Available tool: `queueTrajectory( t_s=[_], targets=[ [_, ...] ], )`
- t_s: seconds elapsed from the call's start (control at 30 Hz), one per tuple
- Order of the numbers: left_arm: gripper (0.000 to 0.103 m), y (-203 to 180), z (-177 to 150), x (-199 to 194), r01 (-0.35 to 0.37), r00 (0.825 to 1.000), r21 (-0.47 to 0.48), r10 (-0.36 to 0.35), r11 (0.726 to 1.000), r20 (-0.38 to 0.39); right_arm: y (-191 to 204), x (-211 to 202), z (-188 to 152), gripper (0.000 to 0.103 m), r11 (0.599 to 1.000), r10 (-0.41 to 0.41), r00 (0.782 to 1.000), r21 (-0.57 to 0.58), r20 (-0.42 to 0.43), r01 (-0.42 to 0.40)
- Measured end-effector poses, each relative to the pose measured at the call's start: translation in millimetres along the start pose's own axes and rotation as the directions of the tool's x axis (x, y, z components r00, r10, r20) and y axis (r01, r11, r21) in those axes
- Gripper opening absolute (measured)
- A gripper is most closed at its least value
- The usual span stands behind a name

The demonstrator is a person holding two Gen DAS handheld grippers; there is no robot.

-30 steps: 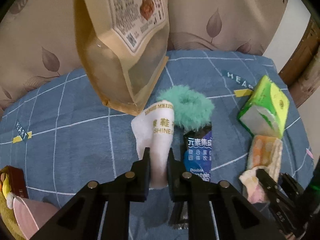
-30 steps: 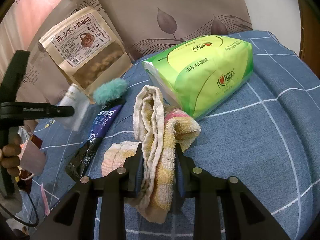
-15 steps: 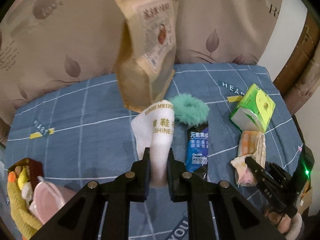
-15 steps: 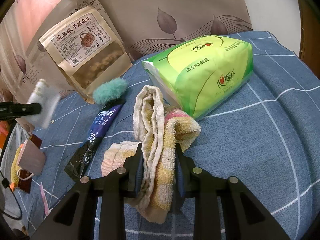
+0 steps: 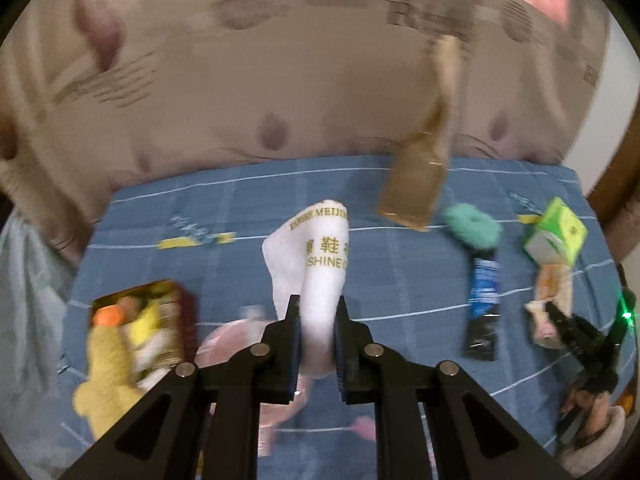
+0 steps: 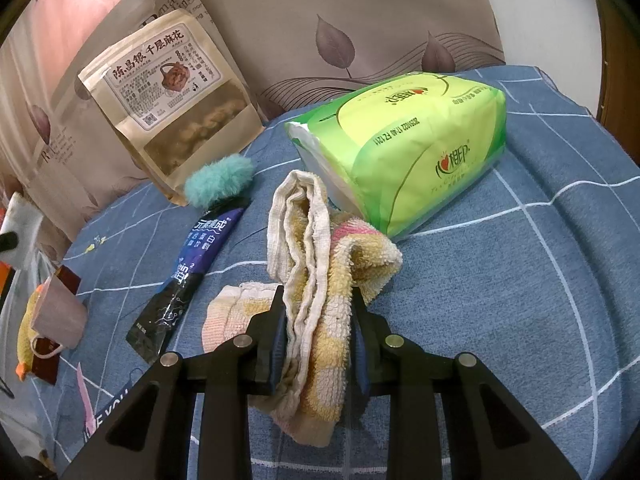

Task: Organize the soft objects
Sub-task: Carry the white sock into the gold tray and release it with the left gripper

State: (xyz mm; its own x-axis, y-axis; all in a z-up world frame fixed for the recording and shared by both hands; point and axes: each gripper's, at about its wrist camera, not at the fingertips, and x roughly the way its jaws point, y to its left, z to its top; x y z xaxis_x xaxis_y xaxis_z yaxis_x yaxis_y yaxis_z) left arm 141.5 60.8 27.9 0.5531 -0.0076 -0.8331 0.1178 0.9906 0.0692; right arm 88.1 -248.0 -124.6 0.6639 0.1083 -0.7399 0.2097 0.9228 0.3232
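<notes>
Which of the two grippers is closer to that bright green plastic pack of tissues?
Right. The right gripper, clutching a striped towel, sits just before the tissue pack; the left gripper is far across the bed.

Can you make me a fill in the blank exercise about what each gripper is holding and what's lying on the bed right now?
1. The left gripper is shut on a white ____ with gold lettering.
2. The right gripper is shut on a folded yellow and pink ____.
3. The green tissue pack lies just behind the ____.
4. The fluffy teal scrunchie rests at the foot of the brown ____ bag.

Missing words: sock; towel; towel; snack
</notes>
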Motion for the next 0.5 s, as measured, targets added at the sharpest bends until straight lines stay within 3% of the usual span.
queueTrajectory(
  t_s=[0.27, 0.5],
  targets=[
    [0.014, 104, -28, -7, -0.132, 0.991, -0.146, 0.128, 0.980, -0.041, 3, 0, 0, 0.025, 1.000, -0.013, 1.000, -0.006, 0.001, 0.013],
    [0.014, 147, -53, 7, -0.167, 0.984, -0.232, 0.146, 0.958, -0.106, 4, 1, 0, 0.025, 1.000, -0.023, 1.000, -0.008, 0.002, 0.023]
  ],
)
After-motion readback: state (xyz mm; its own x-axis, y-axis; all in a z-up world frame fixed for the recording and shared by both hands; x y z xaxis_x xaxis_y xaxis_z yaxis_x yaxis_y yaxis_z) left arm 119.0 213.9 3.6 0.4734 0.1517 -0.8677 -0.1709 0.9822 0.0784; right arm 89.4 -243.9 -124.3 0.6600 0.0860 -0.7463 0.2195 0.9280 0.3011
